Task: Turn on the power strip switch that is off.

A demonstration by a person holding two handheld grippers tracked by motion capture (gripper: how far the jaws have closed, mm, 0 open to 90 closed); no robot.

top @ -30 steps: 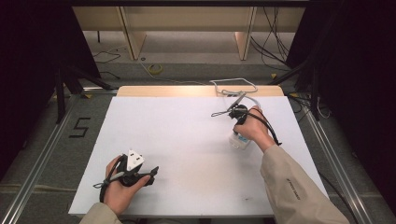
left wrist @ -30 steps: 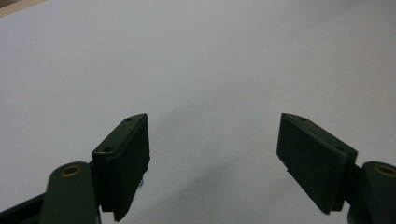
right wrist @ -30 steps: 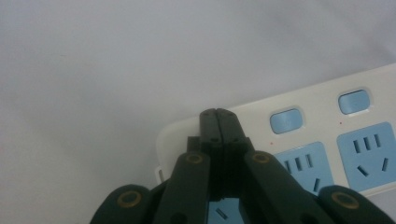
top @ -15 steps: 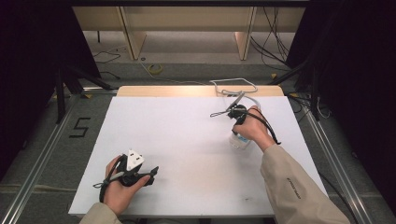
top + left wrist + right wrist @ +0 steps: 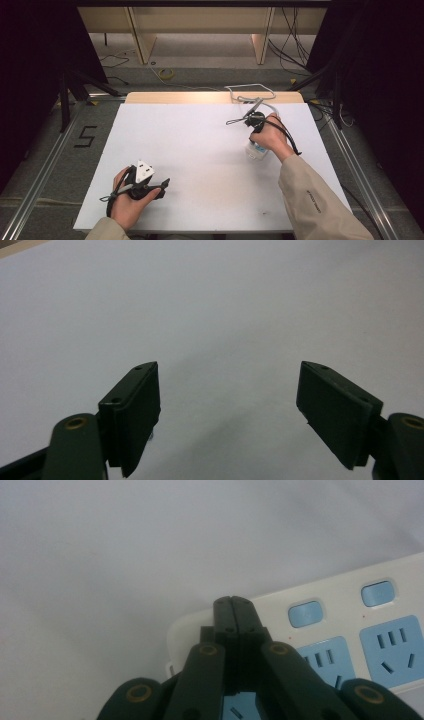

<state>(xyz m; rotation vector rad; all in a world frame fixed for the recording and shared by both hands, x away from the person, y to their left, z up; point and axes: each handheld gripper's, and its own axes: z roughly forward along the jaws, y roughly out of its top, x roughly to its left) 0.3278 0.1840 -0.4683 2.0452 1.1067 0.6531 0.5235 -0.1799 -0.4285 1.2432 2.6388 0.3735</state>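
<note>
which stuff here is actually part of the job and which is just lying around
Part of the job:
- power strip, white with blue switches
- right gripper, fingers shut, over the strip's end
- left gripper, fingers open over the bare table

Just lying about:
- white cord at the table's far edge
- yellow coil on the floor

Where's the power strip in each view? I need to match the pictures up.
High view: the power strip lies right of centre on the white table, mostly under the person's right hand.
Left gripper view: not in it; open left claw over bare table.
Right gripper view: lower right, white with blue switches and sockets, behind the shut right claw.
Shared landmark: the white table.
</note>
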